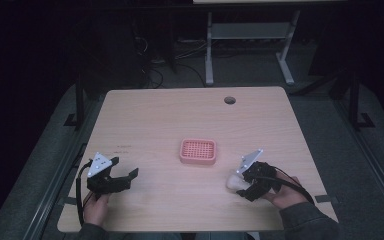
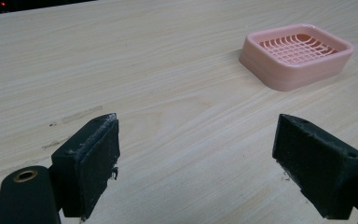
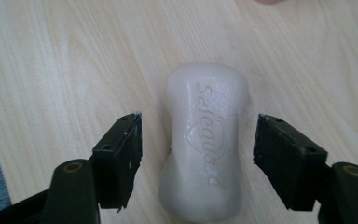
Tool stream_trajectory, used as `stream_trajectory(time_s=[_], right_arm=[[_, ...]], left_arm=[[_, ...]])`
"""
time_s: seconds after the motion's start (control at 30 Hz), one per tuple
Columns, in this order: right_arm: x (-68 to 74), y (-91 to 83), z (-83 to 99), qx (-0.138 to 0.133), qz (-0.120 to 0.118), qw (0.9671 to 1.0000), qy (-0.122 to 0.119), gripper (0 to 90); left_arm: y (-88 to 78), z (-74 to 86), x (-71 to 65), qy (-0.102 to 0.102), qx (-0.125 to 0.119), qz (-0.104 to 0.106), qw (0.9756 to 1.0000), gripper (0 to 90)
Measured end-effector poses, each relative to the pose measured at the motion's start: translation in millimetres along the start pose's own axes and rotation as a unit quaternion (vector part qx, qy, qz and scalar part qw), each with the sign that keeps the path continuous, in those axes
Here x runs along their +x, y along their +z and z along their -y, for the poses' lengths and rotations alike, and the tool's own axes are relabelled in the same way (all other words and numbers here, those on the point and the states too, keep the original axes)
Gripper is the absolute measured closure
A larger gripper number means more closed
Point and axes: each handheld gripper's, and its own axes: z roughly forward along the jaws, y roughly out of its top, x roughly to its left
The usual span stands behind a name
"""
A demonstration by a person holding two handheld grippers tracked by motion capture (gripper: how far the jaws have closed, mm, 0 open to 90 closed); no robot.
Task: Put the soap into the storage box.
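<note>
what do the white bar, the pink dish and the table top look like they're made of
White bar: apparently solid soap, smooth and waxy, with an embossed brand name on top.
Pink dish: probably moulded plastic, matte, with a gridded draining insert.
Table top: pale wood-grain surface, likely laminate rather than solid wood; the look leaves that open.

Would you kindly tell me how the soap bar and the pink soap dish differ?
The soap bar is white, solid and rounded with a pinched waist; the soap dish is pink, boxy and has a grid floor. The soap bar lies between the right gripper's jaws; the soap dish stands apart at mid-table. Both rest on the table.
</note>
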Motion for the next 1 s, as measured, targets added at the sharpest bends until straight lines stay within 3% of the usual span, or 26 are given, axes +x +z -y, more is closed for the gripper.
stream_trajectory(time_s=[0.43,0.67,1.0], right_arm=[[-9.5,16.7,0.4,0.042,-0.010,0.9989,0.019,39.1],[-8.9,18.4,0.2,0.044,-0.020,0.9987,0.016,45.4],[-6.7,20.8,-3.4,0.053,-0.015,0.9984,0.011,46.1]], left_arm=[[0.4,-0.3,0.8,-0.002,0.003,0.001,1.0000,14.1],[0.3,-0.2,1.2,-0.004,0.002,0.000,1.0000,14.1],[-0.4,-1.4,1.4,-0.004,-0.005,-0.001,1.0000,14.1]])
